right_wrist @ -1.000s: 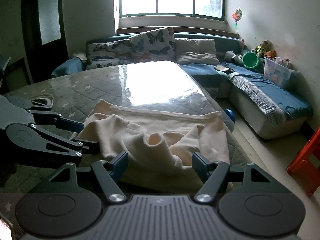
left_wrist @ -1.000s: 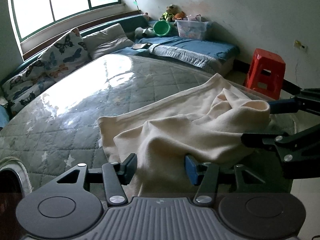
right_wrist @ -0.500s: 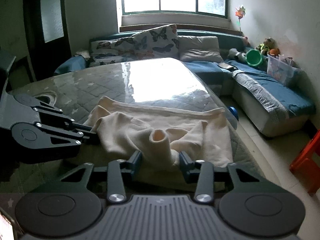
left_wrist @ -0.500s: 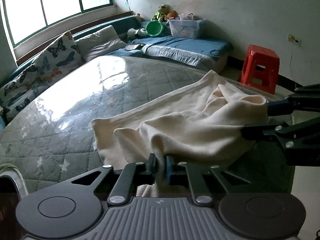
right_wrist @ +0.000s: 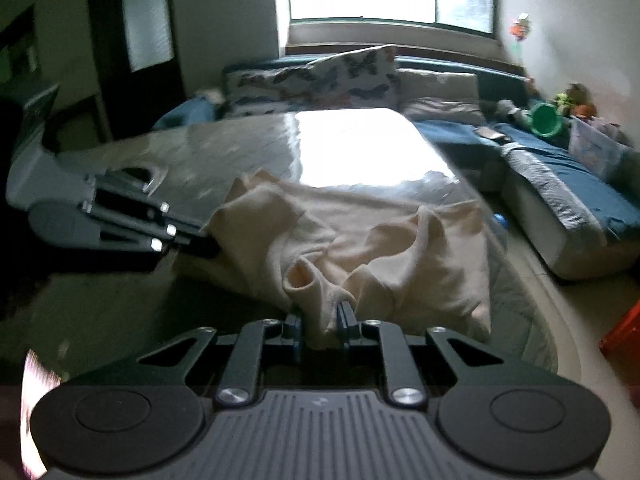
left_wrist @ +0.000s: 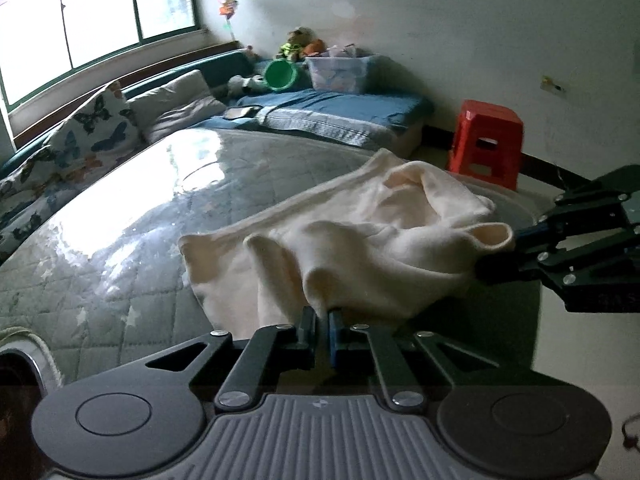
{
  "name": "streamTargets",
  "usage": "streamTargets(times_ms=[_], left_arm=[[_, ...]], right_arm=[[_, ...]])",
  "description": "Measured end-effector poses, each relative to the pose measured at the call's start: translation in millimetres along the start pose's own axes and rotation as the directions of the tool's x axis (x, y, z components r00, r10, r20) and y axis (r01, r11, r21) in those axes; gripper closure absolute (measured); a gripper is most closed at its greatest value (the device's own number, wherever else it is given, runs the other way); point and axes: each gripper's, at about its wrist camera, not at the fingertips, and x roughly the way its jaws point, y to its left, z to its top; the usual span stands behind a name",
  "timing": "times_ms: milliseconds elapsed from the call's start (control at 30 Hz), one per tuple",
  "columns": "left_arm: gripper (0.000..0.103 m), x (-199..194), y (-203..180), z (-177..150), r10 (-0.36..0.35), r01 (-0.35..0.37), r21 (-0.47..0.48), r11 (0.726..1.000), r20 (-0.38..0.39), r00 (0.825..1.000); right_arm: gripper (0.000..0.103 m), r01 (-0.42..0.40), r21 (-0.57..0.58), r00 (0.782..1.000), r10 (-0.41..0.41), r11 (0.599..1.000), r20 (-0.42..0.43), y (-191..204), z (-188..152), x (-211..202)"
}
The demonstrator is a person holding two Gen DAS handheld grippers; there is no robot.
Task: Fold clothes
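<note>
Cream garment [left_wrist: 360,240]: one item, crumpled, lying lower centre of both views on the near end of a quilted grey mattress [left_wrist: 140,240] under glossy film.

Left claw [left_wrist: 323,320]: pressed together, pinching a near fold of the garment at bottom centre of the left view. Its jaws have just been closing, with cloth between them.

Right claw [right_wrist: 320,322]: narrowed onto a thicker bunch of cloth below a tube-like opening, perhaps a cuff or neck; jaws have just been closing, cloth between them. In the left view it enters from the right edge.

Progress, as judged: early. Both grips look taken on the near edge; no neat fold shows, and the cloth is rumpled. Left to do: lift, spread flat, make the folds.

Surroundings: red stool [left_wrist: 486,140], upper right; butterfly cushions [left_wrist: 100,128], upper left.
</note>
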Motion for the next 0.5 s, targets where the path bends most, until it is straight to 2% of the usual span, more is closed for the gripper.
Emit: streamTargets(times_ms=[200,267,300,433,500], left_arm=[[0.096,-19,-1,-21,-0.062,0.063,0.038,0.997,-0.033,0.998],[0.095,-23,-1,-25,-0.079,0.081,0.045,0.996,-0.043,0.996],[0.092,-25,-1,-26,-0.086,0.088,0.047,0.995,-0.047,0.995],[0.090,-34,5,-21,-0.122,0.123,0.034,0.992,-0.025,0.992],[0.080,-40,9,-16,-0.130,0.130,0.030,0.991,-0.006,0.991]], right_arm=[[0.086,-0.086,-0.050,0.994,0.082,0.995,-0.074,11,-20,-17],[0.077,-0.111,-0.054,0.991,0.106,0.992,-0.085,12,-22,-23],[0.077,-0.119,-0.057,0.990,0.114,0.991,-0.088,13,-22,-26],[0.072,-0.146,-0.052,0.988,0.144,0.988,-0.053,6,-6,-44],[0.068,-0.159,-0.046,0.987,0.158,0.986,-0.027,2,2,-49]])
